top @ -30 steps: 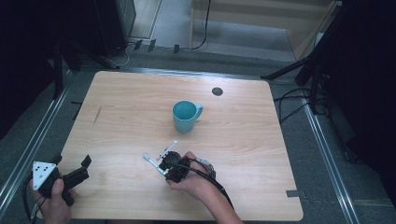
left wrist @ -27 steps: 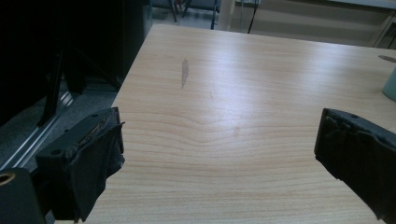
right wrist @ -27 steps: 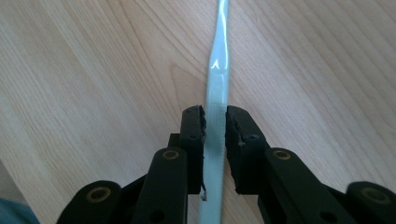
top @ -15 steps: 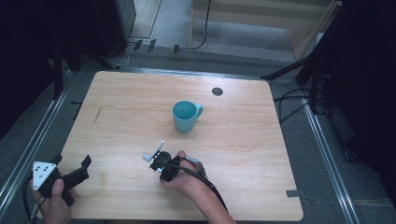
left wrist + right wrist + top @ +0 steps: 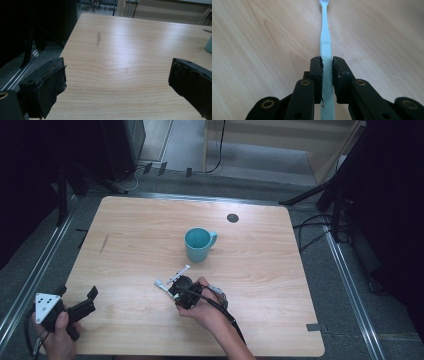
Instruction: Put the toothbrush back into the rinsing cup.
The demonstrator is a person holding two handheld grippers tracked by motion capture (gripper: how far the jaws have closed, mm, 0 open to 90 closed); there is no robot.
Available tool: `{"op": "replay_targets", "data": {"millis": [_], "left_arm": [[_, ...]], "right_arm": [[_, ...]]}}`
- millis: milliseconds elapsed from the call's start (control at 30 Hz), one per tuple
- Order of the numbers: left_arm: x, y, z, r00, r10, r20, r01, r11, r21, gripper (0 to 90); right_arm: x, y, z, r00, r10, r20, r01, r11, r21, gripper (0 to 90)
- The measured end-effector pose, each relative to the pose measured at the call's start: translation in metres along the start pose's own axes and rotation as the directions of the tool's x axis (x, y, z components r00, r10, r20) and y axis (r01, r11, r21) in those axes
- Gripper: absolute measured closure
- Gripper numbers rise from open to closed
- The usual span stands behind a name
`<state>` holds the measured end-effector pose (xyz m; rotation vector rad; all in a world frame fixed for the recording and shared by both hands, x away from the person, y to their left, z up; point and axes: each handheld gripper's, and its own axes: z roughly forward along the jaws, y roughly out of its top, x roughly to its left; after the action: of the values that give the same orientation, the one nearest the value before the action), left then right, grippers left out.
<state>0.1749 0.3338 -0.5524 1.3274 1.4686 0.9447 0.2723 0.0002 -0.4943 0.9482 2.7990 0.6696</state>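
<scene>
Lower left of the high view: the left gripper (image 5: 85,302) rests at the near-left edge of the desk (image 5: 140,235), released, its jaws standing wide apart over bare wood in the left gripper view. Lower centre: the right gripper (image 5: 176,287) is clenched on a white toothbrush (image 5: 325,45), pads pressing both sides of its handle, the toothbrush lying along the desk. Just above it, centre frame, a teal mug (image 5: 198,245) stands upright, apart from the toothbrush.
</scene>
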Motion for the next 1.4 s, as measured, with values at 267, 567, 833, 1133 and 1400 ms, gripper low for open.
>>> {"op": "replay_targets", "data": {"millis": [267,567,833,1133,1400], "left_arm": [[0.0,0.0,0.0,1.0,0.001,-0.001,-0.001,1.0,-0.002,1.4],[0.0,0.0,0.0,1.0,0.002,-0.001,-0.002,1.0,-0.002,1.4],[0.0,0.0,0.0,1.0,0.003,-0.001,-0.003,1.0,-0.002,1.4],[0.0,0.0,0.0,1.0,0.004,-0.001,-0.004,1.0,-0.002,1.4],[0.0,0.0,0.0,1.0,0.002,-0.001,-0.002,1.0,-0.002,1.4]], "right_arm": [[-0.018,0.0,-0.031,0.9964,0.078,0.033,-0.067,0.964,-0.256,79.5],[-0.032,0.0,-0.054,0.9868,0.159,0.033,-0.123,0.864,-0.489,79.5],[-0.05,-0.002,-0.068,0.972,0.235,0.016,-0.176,0.77,-0.613,79.5],[-0.07,0.002,-0.079,0.9548,0.297,-0.01,-0.217,0.674,-0.706,79.5],[-0.093,0.013,-0.076,0.9452,0.325,-0.031,-0.231,0.599,-0.766,79.5]]}}
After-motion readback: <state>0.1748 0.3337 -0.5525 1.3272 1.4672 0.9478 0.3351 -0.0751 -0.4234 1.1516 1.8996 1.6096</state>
